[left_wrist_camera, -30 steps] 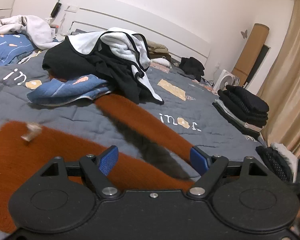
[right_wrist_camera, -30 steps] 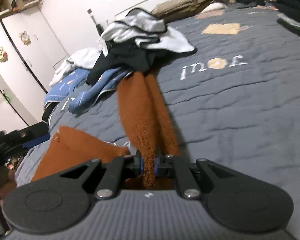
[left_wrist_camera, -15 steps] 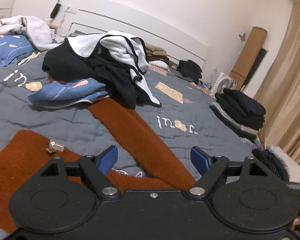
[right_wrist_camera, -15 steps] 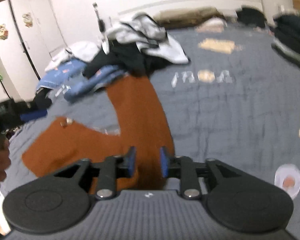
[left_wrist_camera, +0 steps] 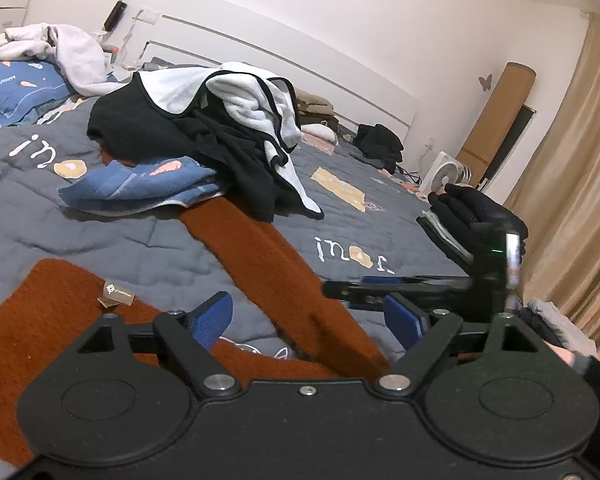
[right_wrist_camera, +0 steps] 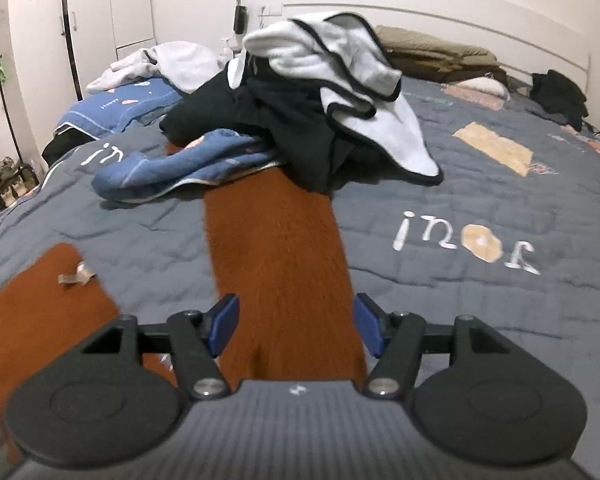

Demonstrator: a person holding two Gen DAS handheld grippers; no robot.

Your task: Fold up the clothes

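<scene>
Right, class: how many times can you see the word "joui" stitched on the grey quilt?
2. One "joui" is right of the brown garment; the other is left of the clothes pile, partly covered. More may be hidden under the clothes.

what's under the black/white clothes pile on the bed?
The pile covers the far end of the rust-brown garment's leg and part of a blue quilted cloth. Anything deeper under it is hidden.

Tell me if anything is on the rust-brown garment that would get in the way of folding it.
Yes. The far end of the rust-brown garment runs under the clothes pile and a blue garment. Nothing lies between the open right gripper and the near end.
</scene>
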